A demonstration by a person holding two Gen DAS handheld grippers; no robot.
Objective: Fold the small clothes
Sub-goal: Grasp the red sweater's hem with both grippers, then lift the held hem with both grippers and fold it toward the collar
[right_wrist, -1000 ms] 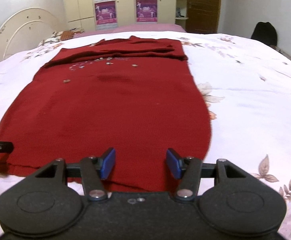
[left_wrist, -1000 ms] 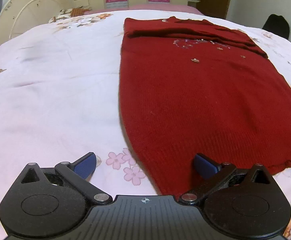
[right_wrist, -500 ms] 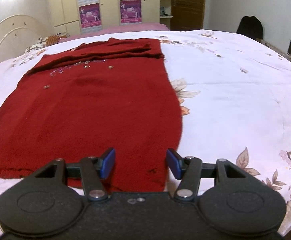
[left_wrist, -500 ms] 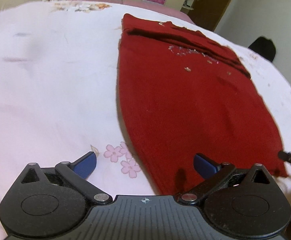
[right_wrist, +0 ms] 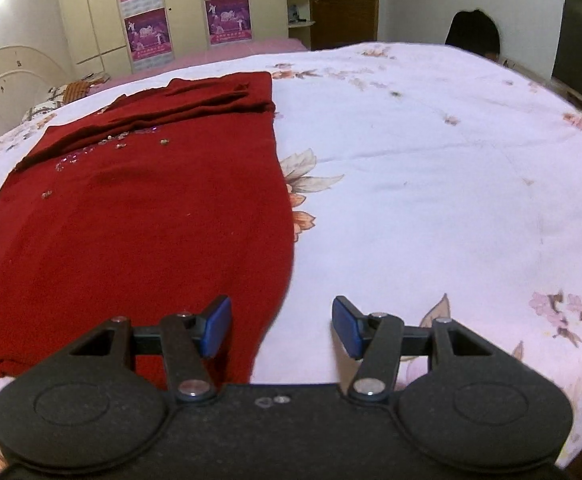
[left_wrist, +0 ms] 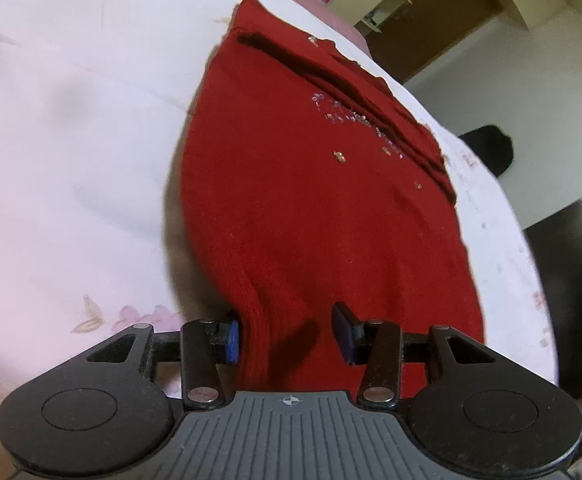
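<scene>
Sweater (right_wrist: 139, 216) lies flat on bed (right_wrist: 431, 184), sleeves folded across far end. Left gripper (left_wrist: 287, 334) straddles near hem; right gripper (right_wrist: 281, 326) at near right corner.

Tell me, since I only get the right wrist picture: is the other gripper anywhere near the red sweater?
Observer: Yes. The left gripper sits at the sweater's near left corner, with the hem between its fingers.
Operator: Has it pinched the cloth?
Observer: No, the jaws stand apart. One blue fingertip is right at the sweater's side edge, and the other is over the cloth.
Operator: Is the cloth flat there?
Observer: Not quite. It bunches into small ridges beside that fingertip, and the edge casts a shadow on the bedsheet.
</scene>
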